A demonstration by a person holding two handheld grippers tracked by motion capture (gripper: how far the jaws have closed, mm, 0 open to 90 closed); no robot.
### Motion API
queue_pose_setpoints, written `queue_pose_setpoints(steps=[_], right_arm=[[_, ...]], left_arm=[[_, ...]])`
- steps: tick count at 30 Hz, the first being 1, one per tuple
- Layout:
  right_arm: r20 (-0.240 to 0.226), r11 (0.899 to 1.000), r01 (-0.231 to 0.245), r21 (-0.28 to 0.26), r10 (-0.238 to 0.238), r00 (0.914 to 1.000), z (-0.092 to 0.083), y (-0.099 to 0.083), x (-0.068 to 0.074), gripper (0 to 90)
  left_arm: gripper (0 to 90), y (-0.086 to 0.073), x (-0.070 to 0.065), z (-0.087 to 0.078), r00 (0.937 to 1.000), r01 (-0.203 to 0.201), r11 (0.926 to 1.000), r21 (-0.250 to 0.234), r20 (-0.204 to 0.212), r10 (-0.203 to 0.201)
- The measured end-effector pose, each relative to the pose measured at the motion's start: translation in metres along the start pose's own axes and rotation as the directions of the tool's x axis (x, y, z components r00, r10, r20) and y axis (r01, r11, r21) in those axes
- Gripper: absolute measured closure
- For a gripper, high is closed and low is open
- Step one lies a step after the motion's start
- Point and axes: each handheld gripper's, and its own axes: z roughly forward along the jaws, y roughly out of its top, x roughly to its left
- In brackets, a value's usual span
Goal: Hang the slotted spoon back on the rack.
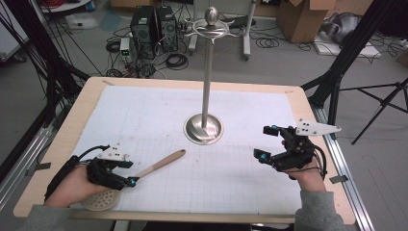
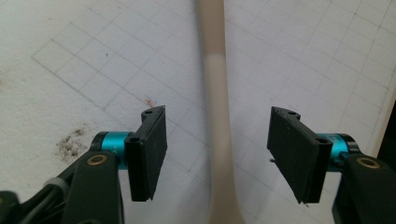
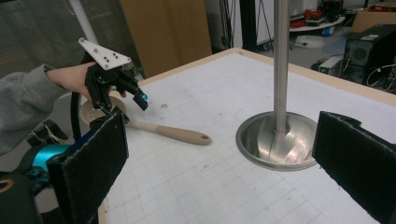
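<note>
The pale wooden skimmer spoon with a round perforated head (image 1: 144, 175) lay on the white gridded bench (image 1: 159, 110), near its front left corner. The left gripper (image 2: 217, 156) straddled its handle, fingers (image 2: 149, 154) partly open and not touching it. The right gripper (image 3: 219, 172) hovered wide open, empty, facing the tall steel stand with a round base (image 1: 204, 128).

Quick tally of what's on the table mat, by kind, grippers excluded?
Slotted spoon: 1
Metal stand: 1
Total: 2
</note>
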Motion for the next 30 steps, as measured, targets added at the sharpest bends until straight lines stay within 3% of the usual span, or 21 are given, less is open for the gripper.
queue_pose_setpoints(steps=[9,15,20,30], right_arm=[[-0.004,1.000,0.003,0.000,-0.003,1.0000,0.001,0.001,0.001,2.2],[-0.002,1.000,-0.006,0.001,0.006,1.0000,0.000,0.000,0.000,2.2],[-0.003,1.000,0.002,0.000,-0.002,1.0000,0.000,0.000,0.001,2.2],[-0.005,1.000,-0.003,0.011,0.003,1.0000,0.002,-0.001,0.000,2.2]], left_arm=[[47.6,-0.001,-0.005,0.010,0.9999,-0.011,0.9969,0.078,-0.006,0.012],[54.2,-0.001,-0.006,0.011,0.9996,-0.027,0.9951,0.095,-0.005,0.028],[60.5,-0.001,-0.007,0.013,0.9997,-0.018,0.9920,0.125,-0.014,0.019],[63.4,-0.002,-0.006,0.014,0.9994,0.008,0.9886,0.150,-0.036,-0.003]])
